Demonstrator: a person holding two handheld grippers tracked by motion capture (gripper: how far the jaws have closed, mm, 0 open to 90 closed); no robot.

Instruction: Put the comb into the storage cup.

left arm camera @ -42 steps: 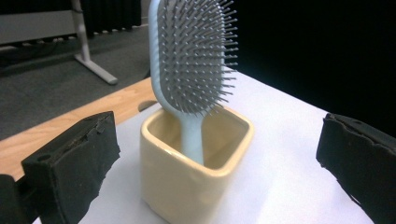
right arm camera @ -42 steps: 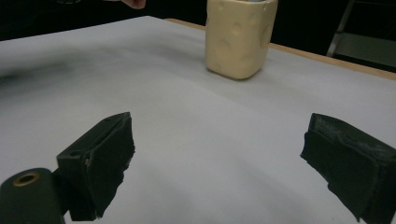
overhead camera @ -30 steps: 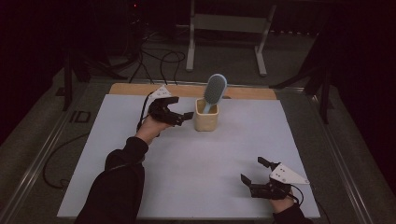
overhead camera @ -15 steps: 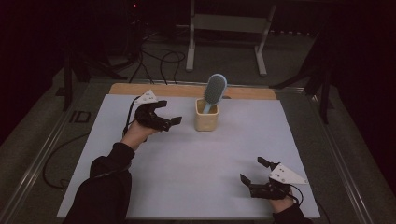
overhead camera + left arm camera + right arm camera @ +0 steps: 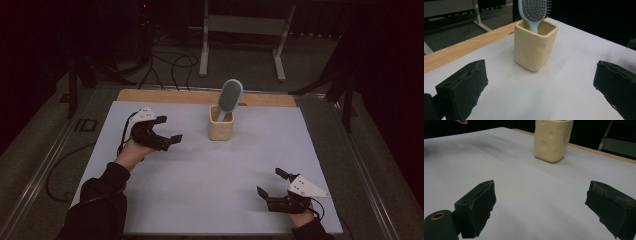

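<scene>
A cream square cup (image 5: 221,128) stands at the far middle of the white table sheet (image 5: 210,175). A light blue hairbrush (image 5: 230,96) stands in it, bristle head up. My left gripper (image 5: 168,130) hovers open to the left of the cup, a short gap away, with nothing between its jaws. In the left gripper view the cup (image 5: 535,46) and the hairbrush (image 5: 534,10) sit ahead of the open left gripper (image 5: 541,82). Near the front right edge my right gripper (image 5: 269,182) rests open and empty. The right gripper view has the cup (image 5: 552,138) far ahead of the right gripper (image 5: 541,200).
A wooden strip (image 5: 200,96) runs along the table's far edge. Beyond it on the floor are a metal stand (image 5: 245,25) and loose cables (image 5: 165,65). Metal rails (image 5: 45,170) border the table's sides.
My left gripper has drawn back from the cup, moving left and slightly toward the person, still open. The right gripper, cup and brush have not moved.
</scene>
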